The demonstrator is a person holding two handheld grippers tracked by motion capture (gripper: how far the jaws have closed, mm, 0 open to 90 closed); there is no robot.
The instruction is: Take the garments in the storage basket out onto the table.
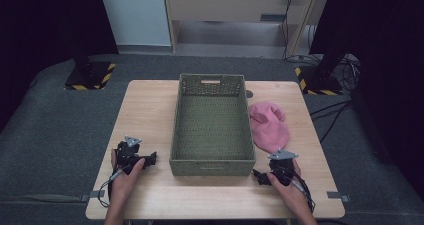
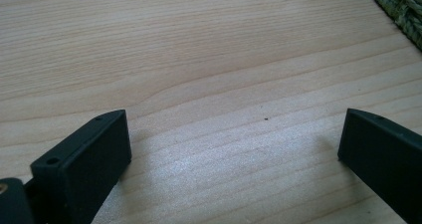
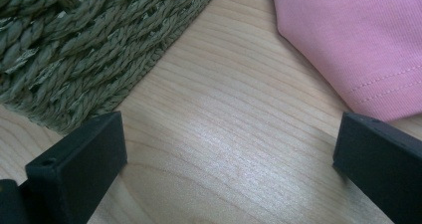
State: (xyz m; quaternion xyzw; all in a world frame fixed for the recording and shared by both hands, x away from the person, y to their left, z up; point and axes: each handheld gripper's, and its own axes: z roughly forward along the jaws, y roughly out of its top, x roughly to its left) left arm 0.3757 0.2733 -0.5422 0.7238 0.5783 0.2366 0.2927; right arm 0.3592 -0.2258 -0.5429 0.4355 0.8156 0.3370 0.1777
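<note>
A green woven basket (image 1: 212, 127) sits in the middle of the light wooden worktop (image 1: 150, 110), its long side running away from the person, and it looks empty inside. Just to its right lies a pink garment (image 1: 269, 126), crumpled in a soft heap and touching or nearly touching the basket's right wall. The right gripper (image 1: 262, 176) rests low over the worktop at the basket's near right corner, held in the person's right hand (image 1: 290, 187), close to the near edge of the garment. In the right gripper view its jaws stand wide apart with bare wood between them; the basket's woven corner (image 3: 89, 45) fills the upper left and the garment's stitched hem (image 3: 358, 40) lies at the upper right, just beyond the right jaw and apart from it. The left gripper (image 1: 149, 159) sits at the basket's near left side, held in the left hand (image 1: 125, 177). Its jaws also stand spread wide over bare wood, holding nothing, with a sliver of the basket (image 2: 400, 7) at the top right corner.
</note>
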